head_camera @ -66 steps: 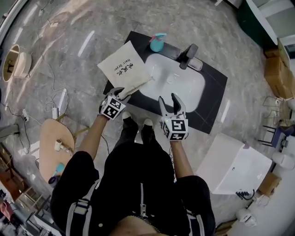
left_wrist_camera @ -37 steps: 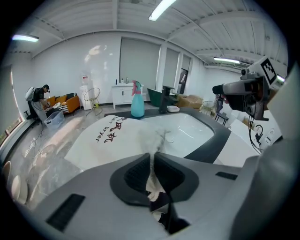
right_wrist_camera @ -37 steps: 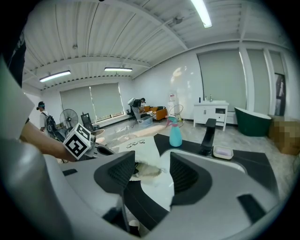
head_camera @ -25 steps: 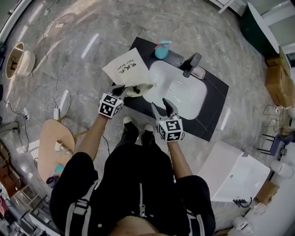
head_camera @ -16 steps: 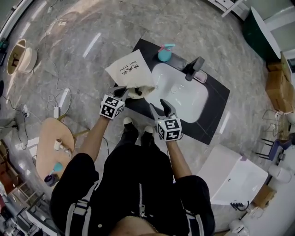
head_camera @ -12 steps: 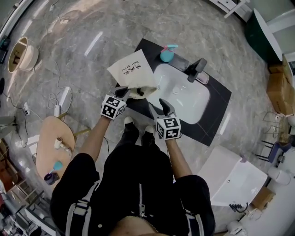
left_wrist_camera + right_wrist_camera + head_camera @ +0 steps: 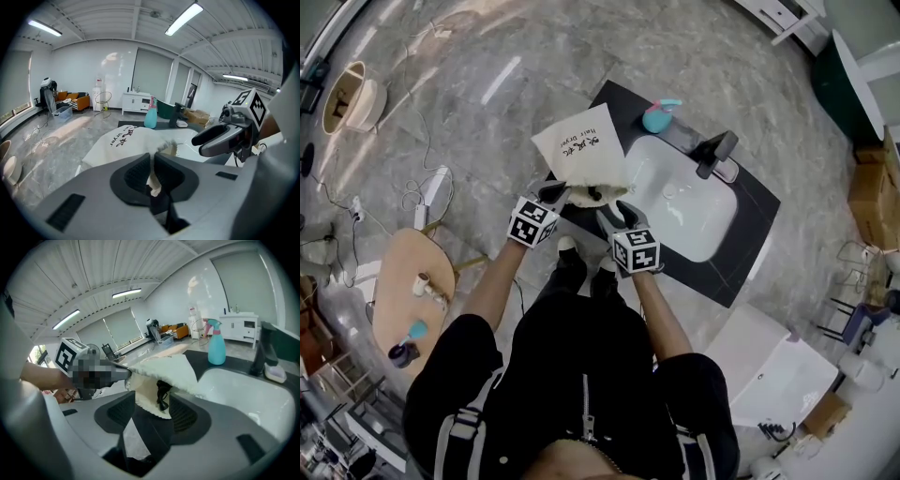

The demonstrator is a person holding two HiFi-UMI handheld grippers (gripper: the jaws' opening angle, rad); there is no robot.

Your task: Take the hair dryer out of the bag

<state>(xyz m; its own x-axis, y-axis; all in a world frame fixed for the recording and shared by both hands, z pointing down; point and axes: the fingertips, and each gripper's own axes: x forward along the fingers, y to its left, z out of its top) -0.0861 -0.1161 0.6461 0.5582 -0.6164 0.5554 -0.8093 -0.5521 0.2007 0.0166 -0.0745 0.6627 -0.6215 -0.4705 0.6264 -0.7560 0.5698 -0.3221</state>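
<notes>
A white cloth bag [image 7: 584, 150] printed "Hair Dryer" lies on the black counter [image 7: 748, 255], left of the sink. My left gripper [image 7: 555, 193] is shut on the bag's near hem [image 7: 154, 176] and holds the mouth lifted. My right gripper [image 7: 612, 212] is open at the mouth of the bag [image 7: 164, 366], and the lower lip lies between its fingers [image 7: 185, 416] without being pinched. A black part of the hair dryer [image 7: 162, 395] shows inside the opening. The rest of the dryer is hidden by the cloth.
A white sink [image 7: 686, 204] is set in the counter, with a black faucet [image 7: 716, 150] and a teal spray bottle [image 7: 660, 114] behind it. A wooden stool [image 7: 412, 298] stands at the left. On the floor at the right sits a white basin [image 7: 773, 364].
My right gripper has moved left and down from over the sink's front edge to the bag's mouth. The left gripper keeps its hold on the hem.
</notes>
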